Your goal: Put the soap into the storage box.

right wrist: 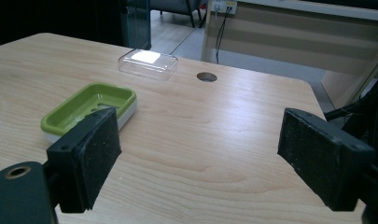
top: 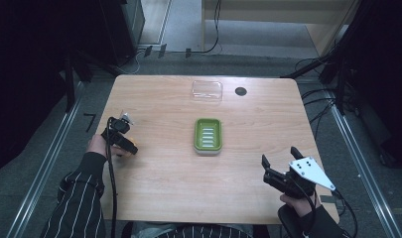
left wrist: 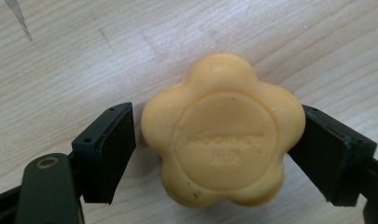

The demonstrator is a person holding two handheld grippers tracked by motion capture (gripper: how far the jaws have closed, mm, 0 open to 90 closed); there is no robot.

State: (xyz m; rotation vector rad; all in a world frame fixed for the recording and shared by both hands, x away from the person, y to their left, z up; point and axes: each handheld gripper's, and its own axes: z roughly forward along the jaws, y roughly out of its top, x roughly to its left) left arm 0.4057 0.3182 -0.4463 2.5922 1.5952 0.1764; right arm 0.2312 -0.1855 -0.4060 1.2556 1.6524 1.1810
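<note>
Soap (left wrist: 222, 133): yellow, flower-shaped, flat on the table (top: 164, 173), stamped face up. Sits between the left gripper's (left wrist: 210, 156) jaws. In the left gripper view the pad at 9 o'clock stands a thin gap off the soap; the pad at 3 o'clock is at its edge, can't tell whether it touches. Jaws part-open around the soap, not clamped on it.

In the high view the left gripper (top: 120, 133) is near the table's 9 o'clock edge, held in the left hand (top: 97, 145), striped sleeve behind it; the soap itself is too small to make out there.

Green soap dish (top: 208, 135): about table centre, at 3 o'clock from the left gripper, well apart from it. White base, ribbed floor, nothing in it.

Clear lid (top: 207, 91): at 12 o'clock from the dish, near the far edge, nothing under or in it. Dark round hole (top: 240, 91) in the tabletop just beside it at 3 o'clock.

Right gripper (top: 280, 161): near the table's 5 o'clock corner, jaws wide, nothing between them. The right gripper view shows bare wood between the pads, with the dish (right wrist: 91, 109) at 10 o'clock and the lid (right wrist: 148, 63) at 11.
</note>
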